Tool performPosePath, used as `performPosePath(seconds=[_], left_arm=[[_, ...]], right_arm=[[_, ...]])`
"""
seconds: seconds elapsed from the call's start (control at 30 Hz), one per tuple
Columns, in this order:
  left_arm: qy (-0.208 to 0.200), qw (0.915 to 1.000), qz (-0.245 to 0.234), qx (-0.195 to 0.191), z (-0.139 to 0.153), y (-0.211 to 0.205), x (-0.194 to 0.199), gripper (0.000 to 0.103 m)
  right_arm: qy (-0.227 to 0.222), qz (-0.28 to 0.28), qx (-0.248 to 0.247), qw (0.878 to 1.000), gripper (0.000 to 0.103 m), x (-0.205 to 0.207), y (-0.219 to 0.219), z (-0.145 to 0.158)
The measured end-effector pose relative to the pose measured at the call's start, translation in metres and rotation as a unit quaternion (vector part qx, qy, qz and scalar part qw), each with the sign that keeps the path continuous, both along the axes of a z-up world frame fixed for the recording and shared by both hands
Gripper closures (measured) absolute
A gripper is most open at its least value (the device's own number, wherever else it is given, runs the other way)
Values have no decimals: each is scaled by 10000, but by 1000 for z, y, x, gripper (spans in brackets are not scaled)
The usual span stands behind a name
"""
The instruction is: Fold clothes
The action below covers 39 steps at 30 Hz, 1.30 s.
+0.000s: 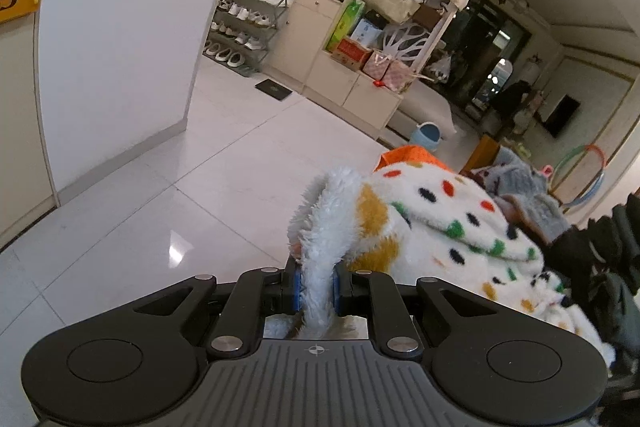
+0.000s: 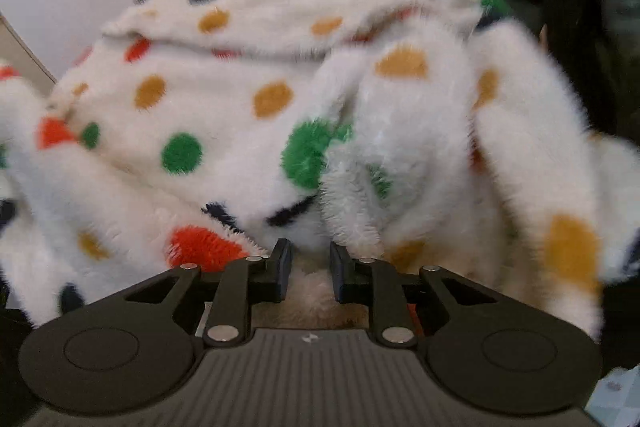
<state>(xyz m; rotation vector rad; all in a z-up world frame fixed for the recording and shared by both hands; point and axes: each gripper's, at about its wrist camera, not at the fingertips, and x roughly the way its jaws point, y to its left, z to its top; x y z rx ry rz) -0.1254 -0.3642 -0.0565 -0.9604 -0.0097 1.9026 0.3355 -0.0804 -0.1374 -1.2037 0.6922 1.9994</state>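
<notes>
White glossy floor tiles (image 1: 160, 195) fill the left-wrist view, with a white wall (image 1: 120, 27), a shoe rack (image 1: 244, 23) and a cream shelf unit (image 1: 360, 27) behind; a blue bucket (image 1: 429, 135) stands on the floor farther back.

Fleece (image 1: 440, 227): white, fluffy, with spots in green, orange, mustard and navy. It lies bunched on a pile of other clothes, grey garment (image 1: 532, 187) and dark garment (image 1: 600, 255) beside it on the right. What carries the pile is hidden.

Left tongs (image 1: 316, 287): nearly closed, pads clamped on a narrow white fold of the fleece, which rises from between them and curls over toward the pile.

Right tongs (image 2: 310, 267): pointing steeply down into the fleece (image 2: 248, 95), which fills nearly the whole right-wrist view, blurred. Jaws narrowly apart, fleece in the gap and around the tips. Cannot tell whether the pads actually press on it. Dark clothing (image 2: 560, 7) shows at upper right.
</notes>
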Motion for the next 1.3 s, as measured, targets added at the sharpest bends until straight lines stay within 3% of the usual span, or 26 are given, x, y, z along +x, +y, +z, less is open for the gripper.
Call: performPosePath(seconds=[0.1,0.17,0.23,0.3,0.37,0.43,0.6,0.73,0.83,0.93,1.07,1.2,1.3], left_arm=[[13,9999,128,-13,-1,4,4,87],[31,9998,213,-14,0,3,4,87],[22,9996,287,-59,0,2,1,87],[-44,9993,348,-119,0,1,-1,87],[-141,9988,387,-251,3,-2,-1,87],[-318,9980,411,-365,11,-10,1,87],[-267,9972,483,-511,21,-28,4,86],[-499,9921,719,-902,-25,-21,-14,77],[-680,9887,857,-1024,-47,-24,-21,69],[-668,9892,811,-1022,-52,-27,-24,61],[-670,9902,625,-1058,-52,-21,-28,60],[-477,9929,230,-1066,-43,-5,-30,57],[-307,9937,-200,-1055,-36,7,-28,54]], right_arm=[[607,325,216,9974,64,7,-8,19],[826,656,267,9941,40,2,-11,21],[927,1006,311,9901,31,-6,-13,19],[706,1172,298,9901,33,-17,-11,6],[445,1064,239,9930,51,-24,-6,-4],[256,901,187,9954,53,-28,-2,-10],[135,770,464,9959,49,-27,-6,-3],[83,706,986,9926,43,-34,-19,18],[301,732,1204,9896,42,-39,-32,38],[757,884,1061,9875,42,-46,-48,49],[1239,1084,791,9832,42,-61,-72,44],[1220,1040,496,9858,39,-75,-92,18],[942,502,196,9941,40,-75,-92,-11]])
